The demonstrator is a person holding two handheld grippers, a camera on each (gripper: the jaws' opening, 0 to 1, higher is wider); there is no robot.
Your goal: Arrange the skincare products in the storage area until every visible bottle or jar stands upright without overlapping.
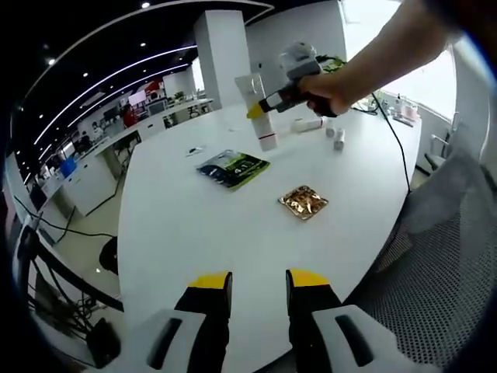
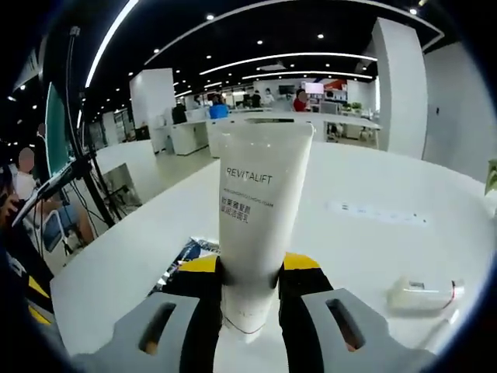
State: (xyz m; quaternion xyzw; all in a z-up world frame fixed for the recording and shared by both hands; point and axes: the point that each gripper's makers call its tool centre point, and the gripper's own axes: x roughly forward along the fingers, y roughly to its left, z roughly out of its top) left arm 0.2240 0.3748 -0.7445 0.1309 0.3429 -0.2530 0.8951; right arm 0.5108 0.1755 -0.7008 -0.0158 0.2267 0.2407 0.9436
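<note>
One white tube (image 2: 258, 225), "REVITALIFT" printed on it, stands cap-down dead centre in my right gripper view, with the right gripper (image 2: 252, 276) clamped on its lower end. In my left gripper view it's at top centre, above the big white table (image 1: 202, 233). My left gripper (image 1: 258, 281) at the bottom sits parted, holding nothing. Open-plan office, dark ceiling, strip lights.

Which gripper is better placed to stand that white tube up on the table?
Right. The right gripper already clamps the white tube near its cap end, above the table. The left gripper is open, holds nothing, and sits at the table's near edge.
</note>
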